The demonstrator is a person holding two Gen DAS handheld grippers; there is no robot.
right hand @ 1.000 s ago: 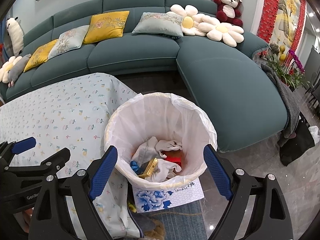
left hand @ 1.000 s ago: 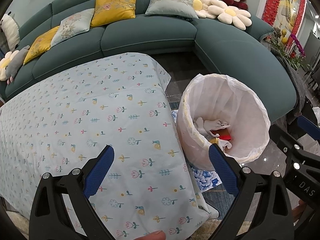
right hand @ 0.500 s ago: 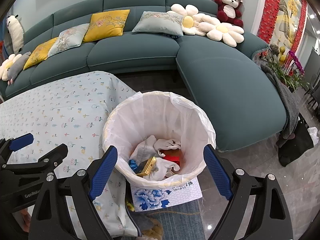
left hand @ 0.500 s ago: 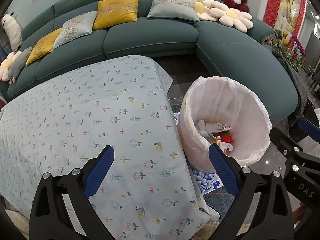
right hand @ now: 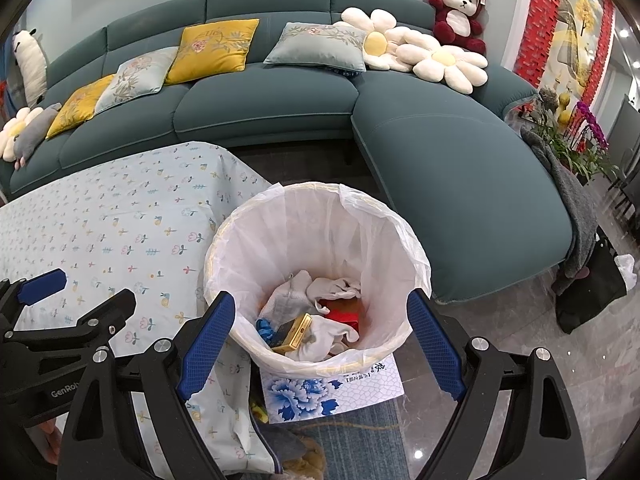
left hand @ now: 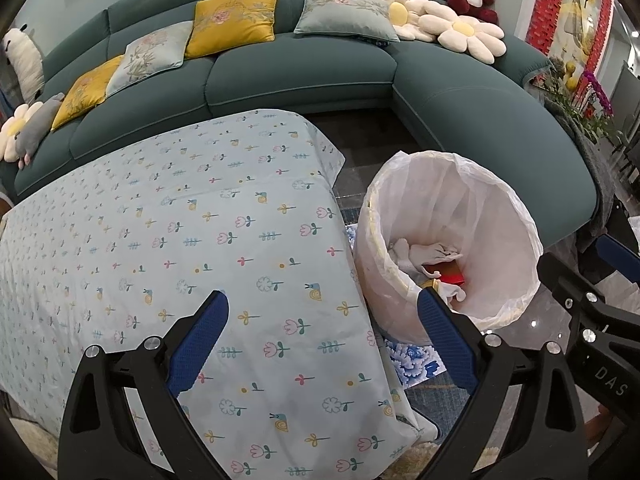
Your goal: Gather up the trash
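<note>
**White-lined bin holds the trash; table shows none left**

White plastic lines the trash bin [right hand: 316, 280], which stands on the floor just right of the table [left hand: 160, 240] and partly on a blue-flowered printed sheet [right hand: 328, 392]. Inside lie crumpled white tissues [right hand: 332, 288], a gold cigarette-style box [right hand: 294, 334], a red packet [right hand: 344, 314] and something small and blue [right hand: 266, 328] that is too crumpled to name.

The floral tablecloth is bare across all the surface in view, so the collecting looks finished or nearly so; the far left end of the table runs out of frame, and I cannot rule out a scrap there.

Both claws are spread wide and carry nothing. The left gripper [left hand: 322, 322] hovers over the near right corner of the table, its right finger overlapping the bin's rim in the picture. The right gripper [right hand: 320, 320] hangs above the bin, framing its mouth.

The right wrist view looks straight down into the bin and shows the whole pile, plus the sheet under it. The left wrist view shows only a slice of the contents but takes in far more of the tabletop.
</note>
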